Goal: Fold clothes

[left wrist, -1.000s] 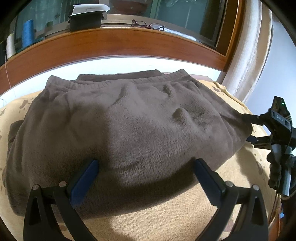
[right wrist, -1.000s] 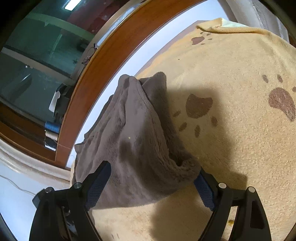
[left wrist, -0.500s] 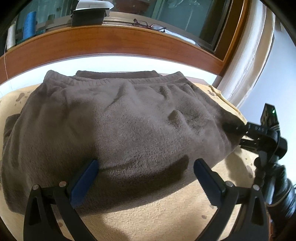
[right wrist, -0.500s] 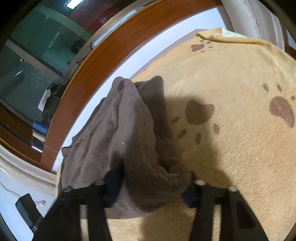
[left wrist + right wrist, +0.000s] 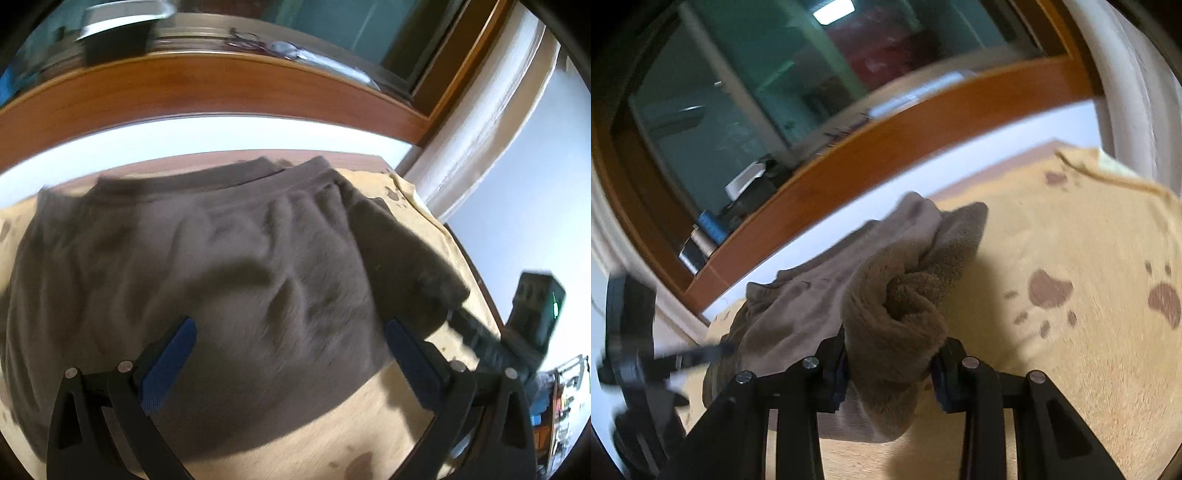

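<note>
A brown fleece garment (image 5: 221, 258) lies spread on a beige paw-print blanket (image 5: 406, 424), waistband at the far side. My left gripper (image 5: 290, 332) hovers open over the garment's near edge, with nothing pressed between its blue pads. In the right wrist view the garment's corner (image 5: 894, 295) is bunched between the fingers of my right gripper (image 5: 890, 356). Its jaws are closing and the pads press on the fabric, which is raised off the blanket (image 5: 1071, 369). The left wrist view shows the right gripper (image 5: 452, 314) pulling that corner up at the garment's right side.
A wooden window frame (image 5: 221, 92) runs along the far side, with glasses (image 5: 251, 38) and a dark box (image 5: 114, 40) on its sill. A pale curtain (image 5: 491, 122) hangs at the right. The blanket's edge (image 5: 1108, 177) curls at the far right corner.
My right gripper went from open around the garment's corner to gripping it, then lifted it. The left gripper rose and stayed open. The garment's right side has bunched up.
</note>
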The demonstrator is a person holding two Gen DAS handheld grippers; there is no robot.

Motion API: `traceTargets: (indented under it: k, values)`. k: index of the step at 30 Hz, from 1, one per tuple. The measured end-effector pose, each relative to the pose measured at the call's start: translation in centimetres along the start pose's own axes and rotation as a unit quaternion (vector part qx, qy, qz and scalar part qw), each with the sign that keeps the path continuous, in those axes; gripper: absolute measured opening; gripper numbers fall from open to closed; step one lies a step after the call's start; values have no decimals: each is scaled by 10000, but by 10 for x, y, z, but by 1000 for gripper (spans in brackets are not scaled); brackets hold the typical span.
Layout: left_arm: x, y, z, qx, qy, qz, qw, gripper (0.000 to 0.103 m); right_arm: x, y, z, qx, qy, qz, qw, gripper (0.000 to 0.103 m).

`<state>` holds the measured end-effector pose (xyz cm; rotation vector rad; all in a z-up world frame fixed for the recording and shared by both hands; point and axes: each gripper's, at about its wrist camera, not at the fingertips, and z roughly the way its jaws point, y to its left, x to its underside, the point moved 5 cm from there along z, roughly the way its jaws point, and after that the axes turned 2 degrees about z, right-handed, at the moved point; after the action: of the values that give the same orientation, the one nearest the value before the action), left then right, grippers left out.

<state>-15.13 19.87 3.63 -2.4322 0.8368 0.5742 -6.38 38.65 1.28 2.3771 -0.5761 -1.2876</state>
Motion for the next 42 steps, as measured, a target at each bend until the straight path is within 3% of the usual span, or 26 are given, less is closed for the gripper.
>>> traceTargets:
  k: [4,7,14,19,27,28,30,34,42]
  values:
    - [-26,-21,20,389,349,-143,9985,103,6,15,-3,-104,-117,-359,9992,38]
    - [-31,-32,32,464,504,-211,9974,103,10,25,-3,-107,-143,-625,9979,38]
    - [-13,-57,54,690,927,-209,9931,103,15,30,0,-310,-92,-735,9968,38]
    - [-3,-69,57,893,1018,-226,9905,103,21,36,3,-568,10,-816,9950,38]
    - [2,-65,71,848,982,-396,9908,102,30,41,10,-874,165,-772,9930,39]
    - [3,-64,73,848,982,-412,9907,101,30,38,11,-979,232,-657,9928,43]
    - [5,-58,78,794,988,-444,9909,88,30,34,13,-1141,334,-442,9919,44]
    - [3,-47,79,768,952,-491,9913,70,31,27,15,-1590,631,-5,9853,74]
    - [7,-57,66,281,698,308,9967,49,40,12,4,-1663,1172,13,9791,75]
